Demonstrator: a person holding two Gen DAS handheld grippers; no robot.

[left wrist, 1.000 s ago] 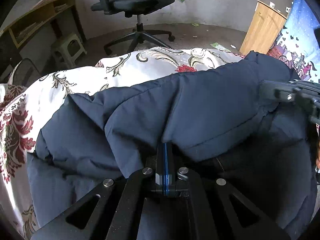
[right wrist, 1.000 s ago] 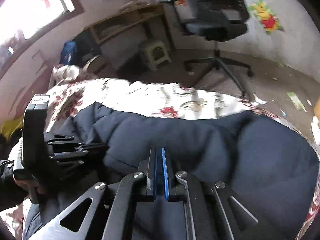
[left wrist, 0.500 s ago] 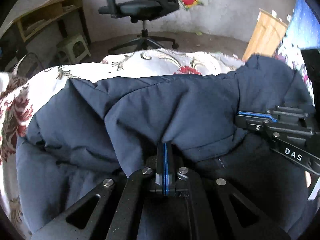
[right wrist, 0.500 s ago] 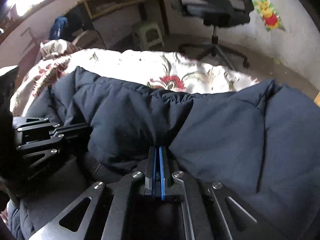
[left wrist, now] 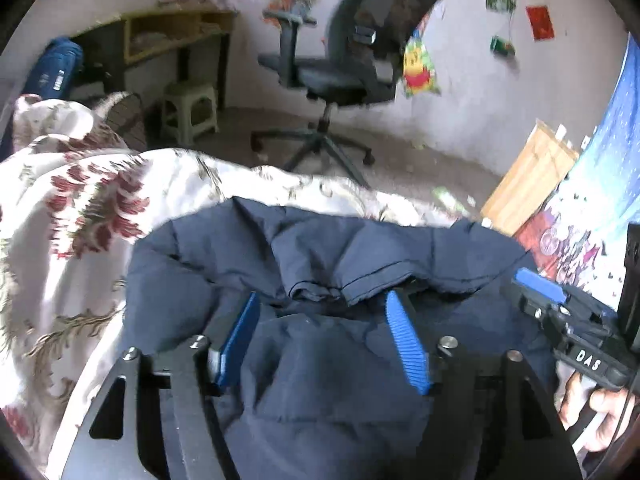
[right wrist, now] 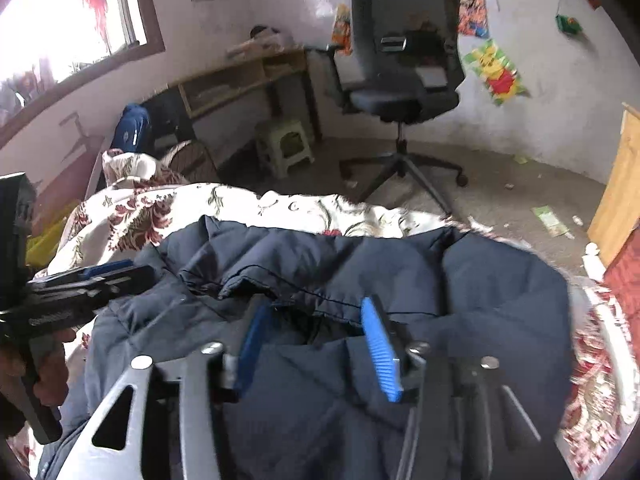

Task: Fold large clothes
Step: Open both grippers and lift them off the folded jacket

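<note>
Both hand-held grippers have let go since 0.5 s ago; then each was pinched shut on a fold of the navy jacket [left wrist: 360, 264], and now the left hand-held gripper [left wrist: 322, 316] and the right hand-held gripper [right wrist: 316, 324] stand wide, blue pads apart, with nothing between them; the folded-over flap has dropped onto the jacket's lower part. The jacket lies on the bed's floral bedspread [left wrist: 72, 216], its long axis running left to right across both views; its folded hem edge sits just ahead of both sets of fingertips, slightly rumpled at the middle. Each hand-held gripper hovers over the near body of the garment, side by side, so neither is clearly nearer the hem; the left one is nearer the jacket's left end, the right one nearer the right end, which bulges toward the wooden cabinet [right wrist: 616, 192]. My guess is that the next fold goes across the long axis, so 1 end must be carried over the other; the puffy fill may spring back. Beyond the bed stand an office chair [right wrist: 404, 92], a green stool [right wrist: 286, 144] and a desk [left wrist: 172, 32], all well apart from the work; nothing blocks the way.
</note>
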